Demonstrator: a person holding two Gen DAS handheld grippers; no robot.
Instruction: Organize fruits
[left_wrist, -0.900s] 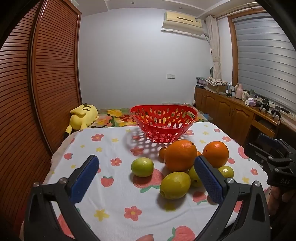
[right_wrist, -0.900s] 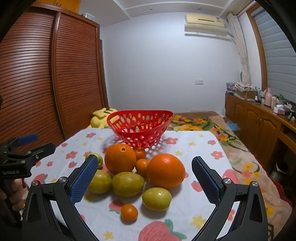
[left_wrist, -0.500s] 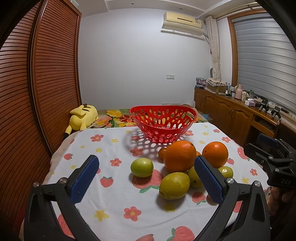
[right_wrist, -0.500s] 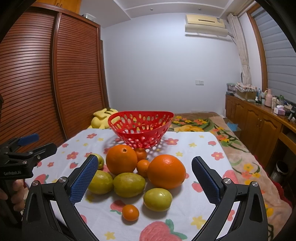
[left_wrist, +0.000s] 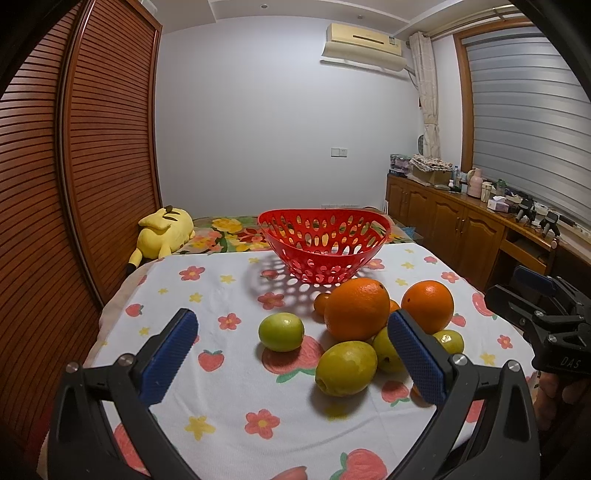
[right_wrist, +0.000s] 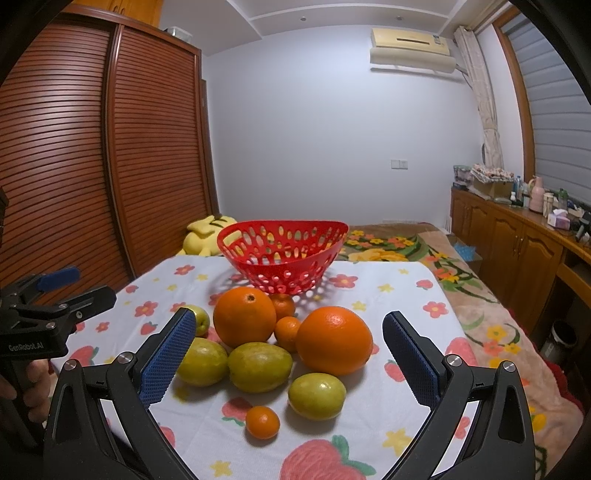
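None of the fruit (right_wrist: 334, 345) is in the red basket (right_wrist: 282, 256) yet — all sits on the bench (right_wrist: 399, 295); both hand-held grippers — left (left_wrist: 291, 356), right (right_wrist: 290, 358) — gape empty.

Red basket (left_wrist: 325, 240), flower-and-strawberry tablecloth (left_wrist: 221, 280)

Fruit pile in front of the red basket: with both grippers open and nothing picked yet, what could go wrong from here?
1. The fruits touch: lifting a large orange may set the small tangerines rolling across the tablecloth.
2. The red basket looks light and could slide or tip if fruit is dropped on its rim.
3. The left gripper and right gripper face the same pile and could collide.
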